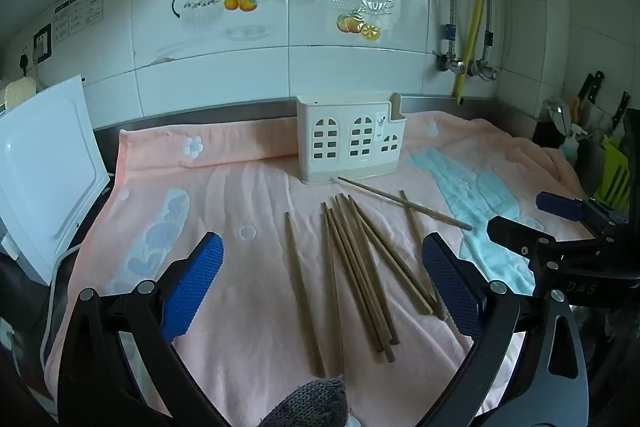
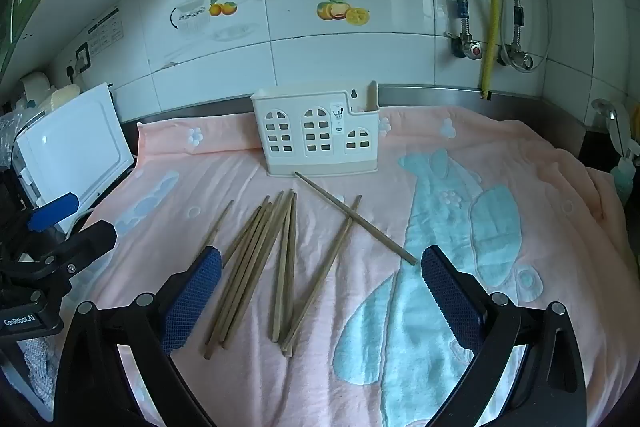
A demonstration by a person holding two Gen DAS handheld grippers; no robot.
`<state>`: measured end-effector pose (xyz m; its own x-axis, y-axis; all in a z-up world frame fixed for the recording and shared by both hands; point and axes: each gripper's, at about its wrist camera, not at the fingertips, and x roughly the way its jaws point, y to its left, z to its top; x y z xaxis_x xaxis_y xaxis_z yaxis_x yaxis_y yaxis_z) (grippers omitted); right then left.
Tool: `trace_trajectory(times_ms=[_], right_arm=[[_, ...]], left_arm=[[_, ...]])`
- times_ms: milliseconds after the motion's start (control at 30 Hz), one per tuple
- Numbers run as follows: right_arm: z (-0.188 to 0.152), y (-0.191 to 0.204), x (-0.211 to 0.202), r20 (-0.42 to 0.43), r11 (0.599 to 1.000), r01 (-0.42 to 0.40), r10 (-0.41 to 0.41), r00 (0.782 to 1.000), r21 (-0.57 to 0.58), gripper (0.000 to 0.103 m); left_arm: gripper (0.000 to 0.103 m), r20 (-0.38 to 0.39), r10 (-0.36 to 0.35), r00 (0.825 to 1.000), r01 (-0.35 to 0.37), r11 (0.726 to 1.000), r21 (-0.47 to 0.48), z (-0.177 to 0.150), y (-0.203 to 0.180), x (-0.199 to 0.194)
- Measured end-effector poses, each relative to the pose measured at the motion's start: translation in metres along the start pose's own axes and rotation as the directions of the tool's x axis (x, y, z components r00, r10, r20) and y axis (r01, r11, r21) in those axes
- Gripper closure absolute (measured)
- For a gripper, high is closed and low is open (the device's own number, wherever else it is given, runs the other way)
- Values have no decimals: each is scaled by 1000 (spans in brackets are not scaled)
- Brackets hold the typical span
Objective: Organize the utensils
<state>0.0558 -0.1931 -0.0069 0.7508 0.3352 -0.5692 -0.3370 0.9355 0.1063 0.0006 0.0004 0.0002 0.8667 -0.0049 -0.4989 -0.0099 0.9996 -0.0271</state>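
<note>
Fingers (image 1: 452,287) of the left gripper (image 1: 322,279) stood spread wide with nothing between them, and the right gripper (image 2: 320,287) hung likewise wide and empty, both poised low over the towel (image 2: 520,227) on the desk, probably to pick first. Loose chopsticks (image 1: 360,267) lay flat just in front of the white holder (image 1: 350,143), most with their long axes running toward it, fanned slightly. One chopstick (image 2: 354,217) lay crosswise over another, its far tip near the holder's base. That holder stood upright against the wall, seemingly waiting to receive them.
</note>
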Motion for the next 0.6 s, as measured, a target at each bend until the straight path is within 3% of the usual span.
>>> trace_trajectory(times_ms=[600], right_arm=[[0,1,0,0,1000,0,0,1000,-3,6]], left_arm=[[5,8,7,1000,-7,1000,5,2,11,-5]])
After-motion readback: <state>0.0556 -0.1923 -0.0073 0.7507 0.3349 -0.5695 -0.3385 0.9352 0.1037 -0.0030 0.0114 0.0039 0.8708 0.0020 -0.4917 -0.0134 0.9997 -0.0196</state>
